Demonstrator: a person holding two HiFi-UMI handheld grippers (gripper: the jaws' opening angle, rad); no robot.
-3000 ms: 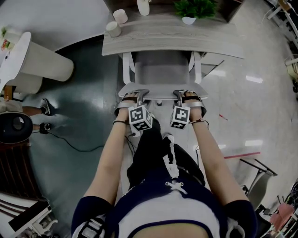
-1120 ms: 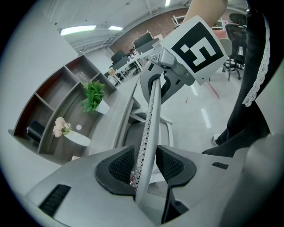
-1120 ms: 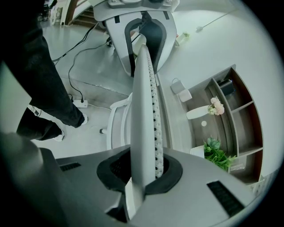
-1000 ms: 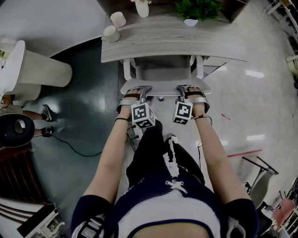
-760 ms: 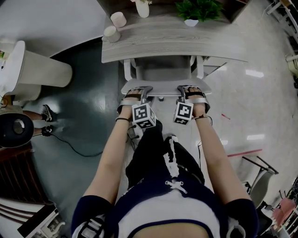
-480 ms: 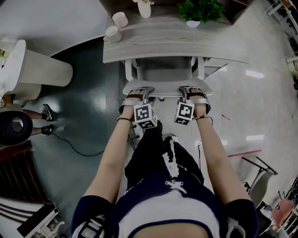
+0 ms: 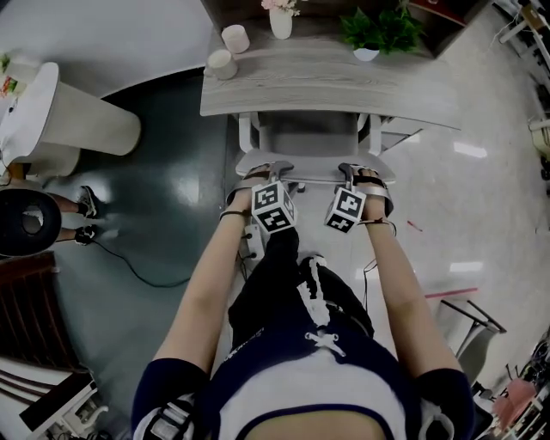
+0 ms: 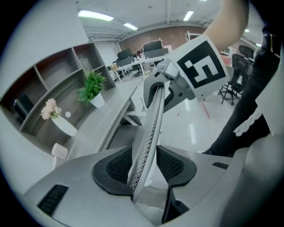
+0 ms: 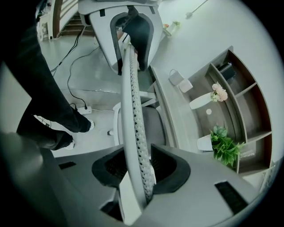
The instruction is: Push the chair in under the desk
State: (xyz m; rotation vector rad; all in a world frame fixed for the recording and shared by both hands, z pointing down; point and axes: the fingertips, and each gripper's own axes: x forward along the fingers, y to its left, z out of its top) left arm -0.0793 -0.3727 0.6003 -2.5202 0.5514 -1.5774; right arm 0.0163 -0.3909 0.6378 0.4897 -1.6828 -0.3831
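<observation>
potted plant (image 7: pixel 378 30) | flower vase (image 7: pixel 281 21) | far cup (image 7: pixel 235 39) | near cup (image 7: pixel 222 64) | floor cable (image 7: pixel 129 262)

Counting qty: 1 chair (image 7: pixel 301 137), 1 bench (image 7: pixel 344 86), 2 claws – left claw (image 7: pixel 273 169) & right claw (image 7: pixel 352 170).
Sitting on bench: 2 cups (rear cup (image 7: pixel 235 39), front cup (image 7: pixel 222 64)), 1 flower vase (image 7: pixel 281 24), 1 potted plant (image 7: pixel 378 26).

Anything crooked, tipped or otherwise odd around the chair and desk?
Nothing stands out. The chair sits square to the desk, seat partly under it. The two cups, vase and potted plant stand upright. On the left gripper and right gripper the jaws have just been opening, the backrest rim between them.
</observation>
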